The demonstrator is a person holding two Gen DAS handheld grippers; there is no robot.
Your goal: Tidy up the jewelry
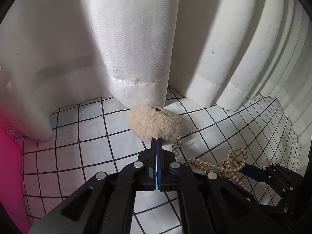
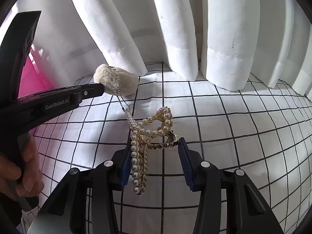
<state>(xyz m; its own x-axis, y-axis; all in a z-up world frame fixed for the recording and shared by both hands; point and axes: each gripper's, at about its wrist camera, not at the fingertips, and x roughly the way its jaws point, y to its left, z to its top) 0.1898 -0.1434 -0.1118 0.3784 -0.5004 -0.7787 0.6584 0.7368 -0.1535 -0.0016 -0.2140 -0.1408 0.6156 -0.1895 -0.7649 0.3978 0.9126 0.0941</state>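
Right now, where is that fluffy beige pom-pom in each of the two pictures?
Left wrist view: the pom-pom sits at centre, its edge pinched in the left gripper.
Right wrist view: the pom-pom is upper left, at the left gripper's tip.
Shared landmark: the pearl clip.

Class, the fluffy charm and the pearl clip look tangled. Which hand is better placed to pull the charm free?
Probably the left. The left gripper jaws are shut on the fluffy charm, whose chain runs to the pearl clip. The right gripper jaws pinch the clip, so it can only anchor.
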